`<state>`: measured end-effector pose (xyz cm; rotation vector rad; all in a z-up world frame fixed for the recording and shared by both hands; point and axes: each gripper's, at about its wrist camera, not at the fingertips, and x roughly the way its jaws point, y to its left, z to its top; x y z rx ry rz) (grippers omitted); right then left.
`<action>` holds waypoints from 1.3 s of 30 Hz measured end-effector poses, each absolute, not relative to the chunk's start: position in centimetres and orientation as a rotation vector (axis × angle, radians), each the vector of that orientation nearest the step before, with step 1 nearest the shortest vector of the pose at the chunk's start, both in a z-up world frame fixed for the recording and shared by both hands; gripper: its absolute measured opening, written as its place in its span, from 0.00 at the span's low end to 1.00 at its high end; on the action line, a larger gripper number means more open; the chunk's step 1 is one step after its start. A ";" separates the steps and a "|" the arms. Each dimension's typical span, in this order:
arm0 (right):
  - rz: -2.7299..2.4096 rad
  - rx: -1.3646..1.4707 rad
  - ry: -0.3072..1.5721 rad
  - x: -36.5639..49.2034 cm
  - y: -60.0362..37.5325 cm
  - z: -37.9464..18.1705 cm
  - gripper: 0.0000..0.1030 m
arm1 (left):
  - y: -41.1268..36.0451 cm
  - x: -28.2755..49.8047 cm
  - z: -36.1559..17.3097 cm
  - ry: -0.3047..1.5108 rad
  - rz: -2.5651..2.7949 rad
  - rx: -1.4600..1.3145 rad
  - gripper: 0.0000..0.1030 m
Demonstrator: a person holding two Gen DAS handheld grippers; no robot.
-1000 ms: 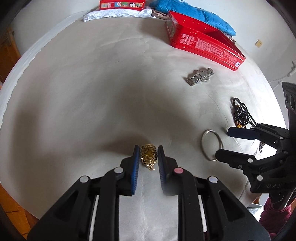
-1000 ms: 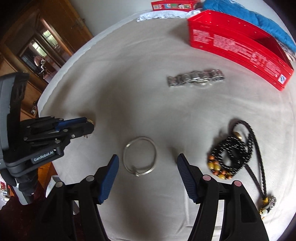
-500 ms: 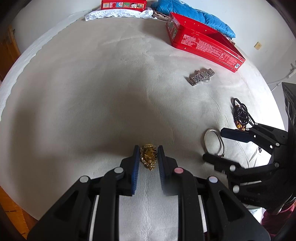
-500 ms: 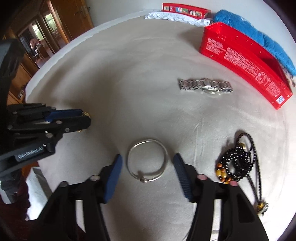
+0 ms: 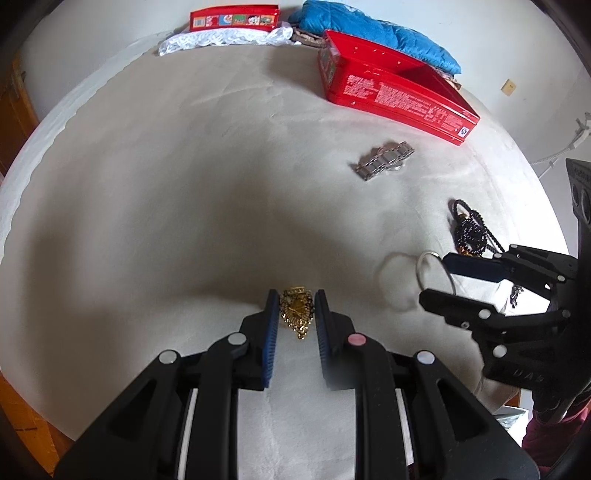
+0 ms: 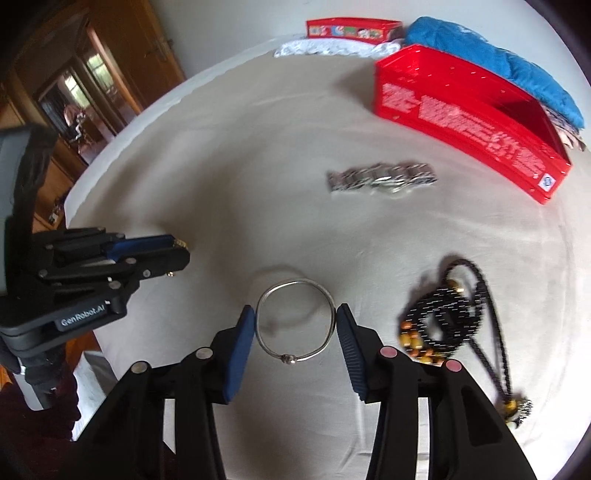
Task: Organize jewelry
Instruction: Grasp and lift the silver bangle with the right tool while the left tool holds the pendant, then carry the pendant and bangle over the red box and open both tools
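Observation:
My left gripper (image 5: pixel 295 301) is shut on a gold brooch (image 5: pixel 296 309) and holds it over the beige cloth. My right gripper (image 6: pixel 295 314) is shut on a thin silver bangle (image 6: pixel 295 320), its pads touching both sides of the ring, which is lifted off the cloth. In the left wrist view the bangle (image 5: pixel 424 266) sits between the right gripper's fingers (image 5: pixel 465 266). A silver watch band (image 6: pixel 382 178) lies further back. A black beaded necklace (image 6: pixel 447 321) lies to the right. An open red tin box (image 6: pixel 469 118) stands at the back right.
A second red tin (image 6: pixel 352 28), white lace (image 6: pixel 332 47) and a blue cloth (image 6: pixel 498 62) lie at the far edge of the table (image 5: pixel 147 166). Wooden furniture (image 6: pixel 92 85) stands to the left, beyond the table edge.
My right gripper has moved forward and closed its fingers onto the silver bangle, lifting it. My left gripper still holds the gold brooch, about where it was.

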<state>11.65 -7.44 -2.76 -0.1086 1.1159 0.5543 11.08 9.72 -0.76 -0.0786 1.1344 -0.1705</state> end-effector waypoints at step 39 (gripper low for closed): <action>0.230 0.180 0.920 34.8 -21.8 2.1 0.45 | -5.1 38.9 4.8 0.942 -0.289 -0.142 0.20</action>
